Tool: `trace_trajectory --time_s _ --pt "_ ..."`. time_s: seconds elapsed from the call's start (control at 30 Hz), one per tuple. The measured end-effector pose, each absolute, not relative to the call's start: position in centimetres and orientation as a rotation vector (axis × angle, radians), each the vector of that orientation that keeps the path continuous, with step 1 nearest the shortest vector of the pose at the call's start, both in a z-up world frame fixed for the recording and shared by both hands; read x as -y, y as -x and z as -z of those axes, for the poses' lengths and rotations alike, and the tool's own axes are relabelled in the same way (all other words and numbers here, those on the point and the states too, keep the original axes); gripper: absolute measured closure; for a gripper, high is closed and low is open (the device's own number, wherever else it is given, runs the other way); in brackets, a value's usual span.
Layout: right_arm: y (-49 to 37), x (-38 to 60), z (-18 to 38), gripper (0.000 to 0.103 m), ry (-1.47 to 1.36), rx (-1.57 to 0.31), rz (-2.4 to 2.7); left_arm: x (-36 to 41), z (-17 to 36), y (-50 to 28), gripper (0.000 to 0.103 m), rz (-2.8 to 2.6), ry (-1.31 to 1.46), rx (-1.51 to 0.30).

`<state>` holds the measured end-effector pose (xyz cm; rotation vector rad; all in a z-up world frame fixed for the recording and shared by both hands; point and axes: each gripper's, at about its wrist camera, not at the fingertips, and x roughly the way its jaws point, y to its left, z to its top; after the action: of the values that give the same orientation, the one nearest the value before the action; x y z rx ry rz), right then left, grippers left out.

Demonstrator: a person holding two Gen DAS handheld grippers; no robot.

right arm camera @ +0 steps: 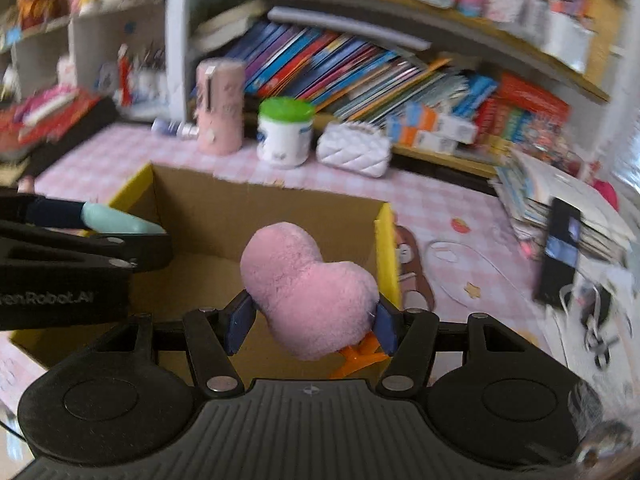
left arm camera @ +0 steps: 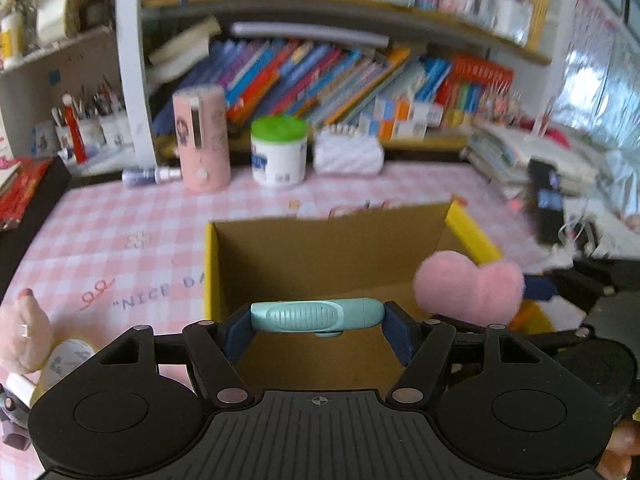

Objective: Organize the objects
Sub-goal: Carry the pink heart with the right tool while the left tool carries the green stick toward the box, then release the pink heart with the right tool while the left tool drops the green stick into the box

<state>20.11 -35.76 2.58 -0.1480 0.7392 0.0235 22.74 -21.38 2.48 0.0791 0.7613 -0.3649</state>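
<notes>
An open cardboard box (left arm camera: 320, 248) with yellow outer walls stands on the pink checked tablecloth; it also shows in the right wrist view (right arm camera: 248, 208). My left gripper (left arm camera: 318, 330) is shut on a mint green utility knife (left arm camera: 316, 314), held crosswise over the box's near edge. My right gripper (right arm camera: 310, 324) is shut on a pink heart-shaped plush (right arm camera: 308, 288) with orange feet, held over the box's right side. The plush (left arm camera: 468, 288) shows at the right in the left wrist view. The knife tip (right arm camera: 116, 220) and left gripper show at the left in the right wrist view.
Behind the box stand a pink cylinder (left arm camera: 202, 140), a white tub with a green lid (left arm camera: 279, 152) and a white quilted purse (left arm camera: 347, 152). A bookshelf rises behind them. A black phone (left arm camera: 546, 200) and stacked papers lie right. A pink plush (left arm camera: 22, 332) lies left.
</notes>
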Motion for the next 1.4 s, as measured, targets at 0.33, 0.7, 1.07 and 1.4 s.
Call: trace_trajectory --time_s 0.33,0.7,1.07,1.4 --pt "-26.1 34.0 0.9 0.044 0.463 -0.883 -0.171 23.6 -0.3 -26.0 0.034 0.330 -0.164 -0.849" --pt "-27.9 34.0 2.6 0.044 0.495 -0.967 -0.248 24.7 0.7 -26.9 0.034 0.332 -0.210 -0.898" --pt "-28.2 33.5 3.1 0.044 0.518 -1.002 -0.278 24.9 0.8 -27.0 0.034 0.327 -0.227 -0.897" --pt "-27.5 33.5 2.5 0.026 0.512 -0.942 -0.265 24.2 -0.1 -26.1 0.028 0.298 -0.201 -0.847"
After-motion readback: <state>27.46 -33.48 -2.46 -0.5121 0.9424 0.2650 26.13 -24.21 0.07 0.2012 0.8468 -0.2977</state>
